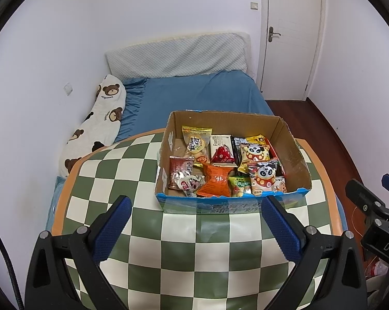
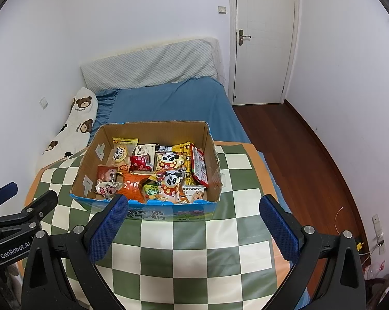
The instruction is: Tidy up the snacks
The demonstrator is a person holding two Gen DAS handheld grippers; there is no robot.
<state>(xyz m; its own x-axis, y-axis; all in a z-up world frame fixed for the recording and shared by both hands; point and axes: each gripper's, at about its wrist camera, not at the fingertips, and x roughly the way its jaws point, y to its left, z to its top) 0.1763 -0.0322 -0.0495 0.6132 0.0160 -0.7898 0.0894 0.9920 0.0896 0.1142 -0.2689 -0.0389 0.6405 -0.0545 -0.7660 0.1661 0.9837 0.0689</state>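
Snacks fill a cardboard box (image 1: 292, 149) standing on the green-and-white checkered table (image 1: 194, 245), with a blue bed (image 1: 194, 93) beyond it. Both tools hover short of the box with fingers spread wide, gripping nothing: left gripper (image 1: 197, 206), right gripper (image 2: 194, 204). Inside lie panda packets (image 1: 262, 177), an orange packet (image 1: 216, 180) and a red strawberry packet (image 1: 221, 155).

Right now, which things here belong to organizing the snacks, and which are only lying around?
For the job:
- box on the checkered table
- snack packets in it, e.g. orange packet, panda packet
- left gripper and right gripper, both open

Only lying around:
- bed
- bear pillow
- door
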